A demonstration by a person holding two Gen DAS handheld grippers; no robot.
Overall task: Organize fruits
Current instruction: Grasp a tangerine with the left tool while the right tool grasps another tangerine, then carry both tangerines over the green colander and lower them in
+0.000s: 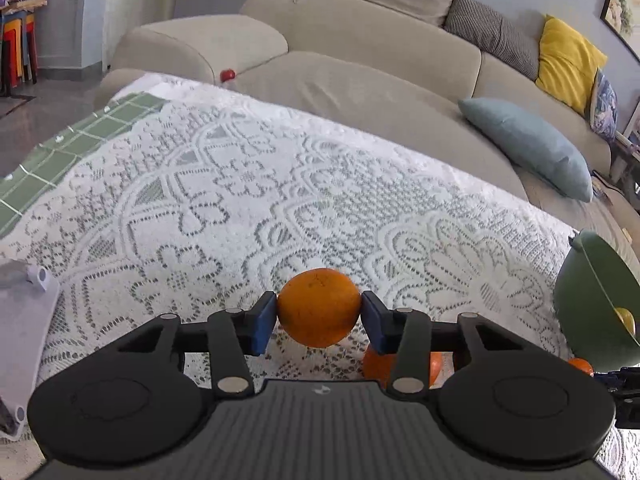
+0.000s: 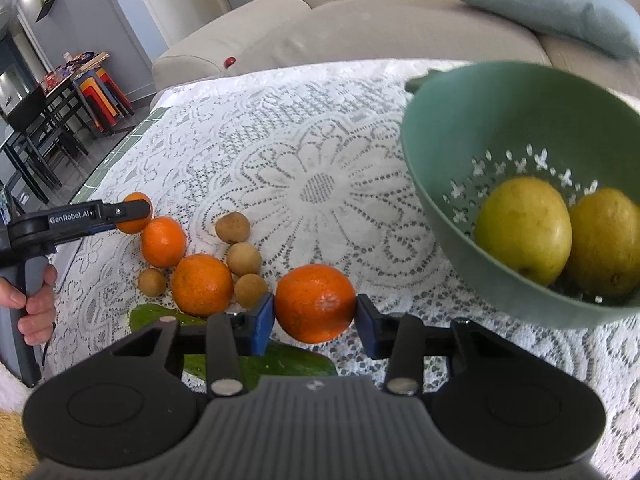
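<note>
Two round orange mandarins are gripped, one per tool. Right gripper (image 2: 315, 312) has its blue pads clamped on a mandarin (image 2: 315, 303) at the widest part, stem dimple facing cam/lower right; fruit is near-spherical so no real long axis, slightly squat. It sits just beside the green perforated plastic colander bowl (image 2: 460, 152), which already holds two yellow-green apples (image 2: 524, 228).

Left gripper (image 1: 319, 316) is likewise closed on another mandarin (image 1: 319, 307), pads on opposite sides. In the right wrist view that tool shows at far left, person's hand (image 2: 34, 300) on the grey handle.

Still loose on the white lace tablecloth (image 2: 320, 152): two more mandarins (image 2: 202, 284), four small brown round longan-like fruits (image 2: 233, 227), green leaf (image 2: 288, 364) under the right tool.

Step, my read: grasp done on both, transfer to bowl pending. Can't tell if either fruit is lifted clear of the cloth.

Next calls for: raise right tool over the bowl rim, which looks high and close to the right finger, then release above the apples w/o dropping hard. Left has farther to go; bowl is at the far right edge of its view. Go one at a time to avoid tools clashing.
</note>
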